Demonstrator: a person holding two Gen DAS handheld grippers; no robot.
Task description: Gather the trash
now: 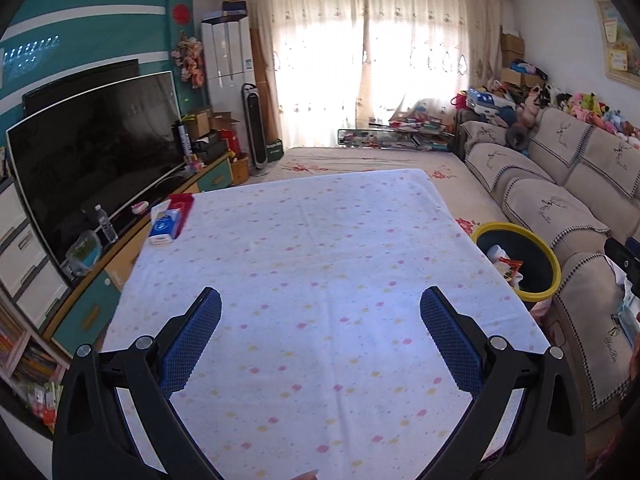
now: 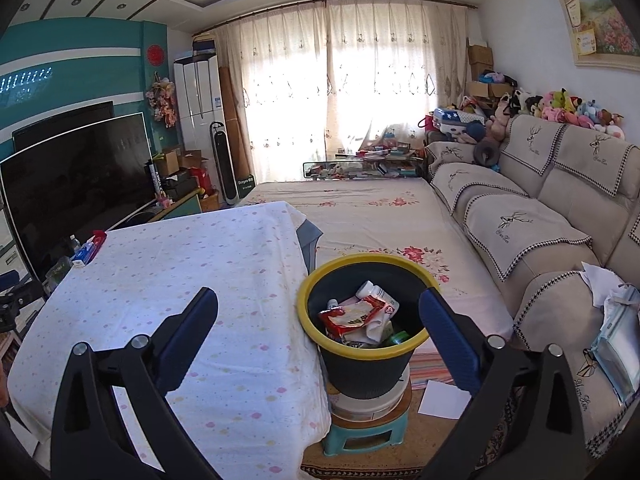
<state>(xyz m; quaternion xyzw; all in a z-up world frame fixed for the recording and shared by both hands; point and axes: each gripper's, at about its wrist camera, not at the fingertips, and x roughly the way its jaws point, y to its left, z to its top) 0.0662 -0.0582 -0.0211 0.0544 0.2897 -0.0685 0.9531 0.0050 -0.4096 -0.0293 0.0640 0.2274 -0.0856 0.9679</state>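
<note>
- two grippers show, each with black arms and blue textured pads: the left gripper hangs over the table with its jaws spread wide and nothing between them; the right gripper is just as wide and empty, the bin showing in its gap.
- white tablecloth with small pink and yellow dots covers the table; its only load is a blue and white tissue pack against a red box at the far left corner.
- black round bin with a yellow rim stands just beside the table's right edge, on a white tub stacked on a small green stool.
- trash lies inside the bin: a red and white wrapper, a white bottle, crumpled paper.
- dark television on the left, beige sofa on the right, curtained window behind.
- what lies deeper in the bin is hidden, and the labels are too small to read.
</note>
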